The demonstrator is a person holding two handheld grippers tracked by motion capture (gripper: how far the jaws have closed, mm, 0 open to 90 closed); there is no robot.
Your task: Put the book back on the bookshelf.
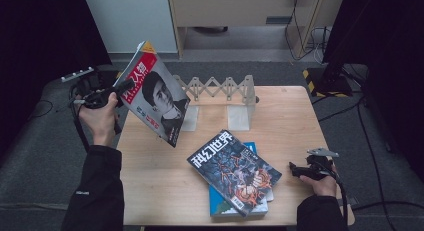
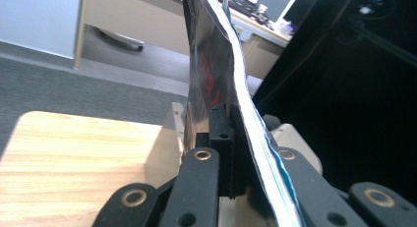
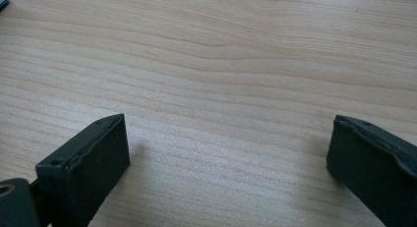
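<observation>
A magazine with a portrait cover (image 1: 155, 93) hangs tilted in the air over the table's left rear corner. My left gripper (image 1: 119, 91) is shut on its left edge. In the left gripper view the magazine (image 2: 216, 60) stands edge-on, pinched between the black jaws of that gripper (image 2: 236, 138). A dark illustrated magazine (image 1: 234, 170) lies on a blue book (image 1: 220, 203) at the front centre of the table. My right gripper (image 1: 296, 170) rests low near the table's right front edge, and in its own view the gripper (image 3: 226, 148) stands open over bare wood.
A folding wooden rack with two clear bookends (image 1: 220, 91) stands at the back of the wooden table (image 1: 280, 121). Dark curtains flank both sides. Cables (image 1: 370, 141) trail over the grey floor on the right.
</observation>
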